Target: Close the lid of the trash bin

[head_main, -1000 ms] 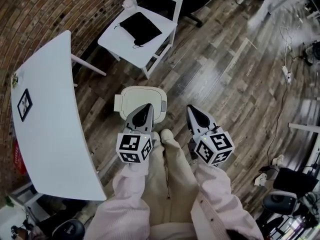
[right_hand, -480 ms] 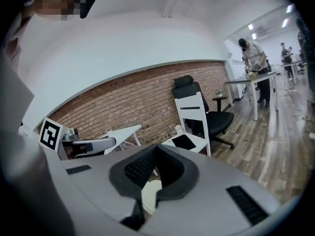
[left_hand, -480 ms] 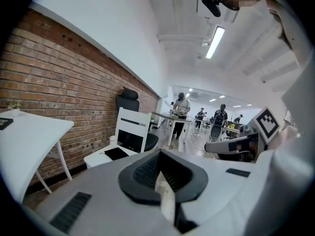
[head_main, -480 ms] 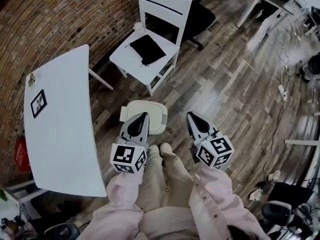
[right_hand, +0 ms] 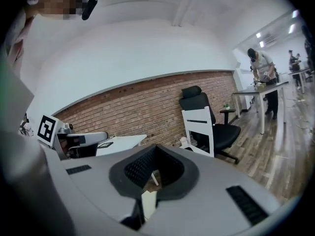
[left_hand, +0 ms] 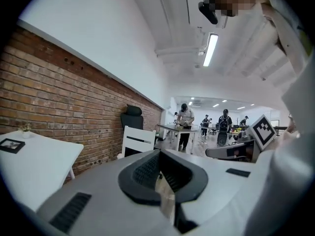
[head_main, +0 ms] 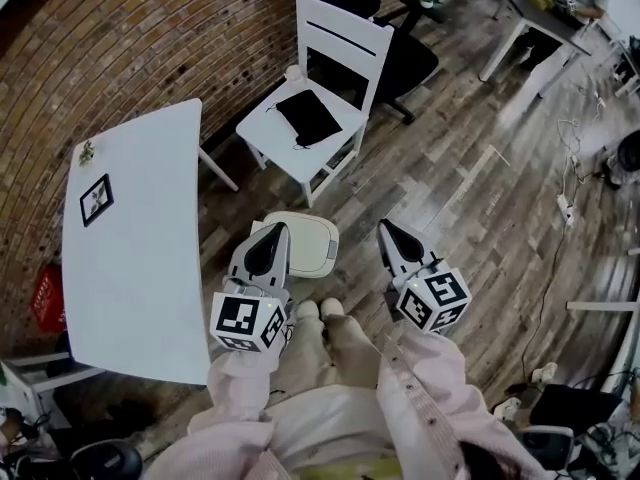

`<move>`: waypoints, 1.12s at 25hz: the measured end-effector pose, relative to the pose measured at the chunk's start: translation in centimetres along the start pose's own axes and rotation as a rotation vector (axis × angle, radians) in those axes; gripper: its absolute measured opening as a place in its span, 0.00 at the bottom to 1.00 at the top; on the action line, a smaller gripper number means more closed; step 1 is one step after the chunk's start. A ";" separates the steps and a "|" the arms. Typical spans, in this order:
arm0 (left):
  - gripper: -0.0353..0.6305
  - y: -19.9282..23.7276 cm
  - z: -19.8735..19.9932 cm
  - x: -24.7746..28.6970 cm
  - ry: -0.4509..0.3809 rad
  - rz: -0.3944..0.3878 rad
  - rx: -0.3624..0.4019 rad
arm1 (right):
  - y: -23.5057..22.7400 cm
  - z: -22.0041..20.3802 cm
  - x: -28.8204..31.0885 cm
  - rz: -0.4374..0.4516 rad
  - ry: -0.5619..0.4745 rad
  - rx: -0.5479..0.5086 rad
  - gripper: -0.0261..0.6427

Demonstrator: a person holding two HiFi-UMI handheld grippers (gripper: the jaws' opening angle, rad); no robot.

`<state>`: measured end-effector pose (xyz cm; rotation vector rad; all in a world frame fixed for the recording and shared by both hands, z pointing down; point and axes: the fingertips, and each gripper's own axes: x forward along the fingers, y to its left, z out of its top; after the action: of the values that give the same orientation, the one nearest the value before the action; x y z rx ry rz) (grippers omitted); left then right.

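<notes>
1 cream, rounded-square plastic trash bin (head_main: 308, 246) is sitting on the grey-brown wood-plank floor (head_main: 450, 198), directly ahead of the person's pale shoes (head_main: 320, 309), with its lid lying flat on top. The left gripper (head_main: 274, 230) is overlapping the bin's left edge in the head view; its 2 jaws are resting together, gripping nothing. The right gripper (head_main: 386, 228) is hanging to the bin's right, clear of it, jaws likewise pressing together on nothing. Beyond the bin, 1 white wooden chair (head_main: 265, 130) is carrying a black fabric pouch (head_main: 308, 116). 1 white rectangular table (head_main: 140, 268) is standing to the left, beside the red brick wall (head_main: 150, 48).
</notes>
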<state>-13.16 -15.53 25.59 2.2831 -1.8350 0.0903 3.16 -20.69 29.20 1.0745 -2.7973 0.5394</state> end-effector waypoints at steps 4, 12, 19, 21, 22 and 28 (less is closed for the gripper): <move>0.04 0.4 1.8 -1.1 -0.037 0.031 0.011 | 0.2 1.9 0.0 0.013 -0.031 -0.023 0.04; 0.04 1.5 4.4 -2.9 -0.088 0.087 0.040 | 0.9 4.9 0.2 0.033 -0.092 -0.061 0.04; 0.04 2.4 5.6 -4.2 -0.116 0.126 0.057 | 1.5 6.7 0.2 0.050 -0.137 -0.081 0.04; 0.04 2.6 5.8 -4.5 -0.119 0.135 0.059 | 1.6 7.1 0.1 0.053 -0.153 -0.085 0.04; 0.04 2.7 5.8 -4.6 -0.119 0.138 0.060 | 1.7 7.3 0.1 0.055 -0.160 -0.089 0.04; 0.04 3.0 5.8 -4.7 -0.115 0.144 0.065 | 2.1 7.8 0.2 0.061 -0.178 -0.101 0.04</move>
<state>-17.65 -12.78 19.50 2.2394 -2.0825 0.0424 1.92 -22.16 21.37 1.0693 -2.9823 0.3182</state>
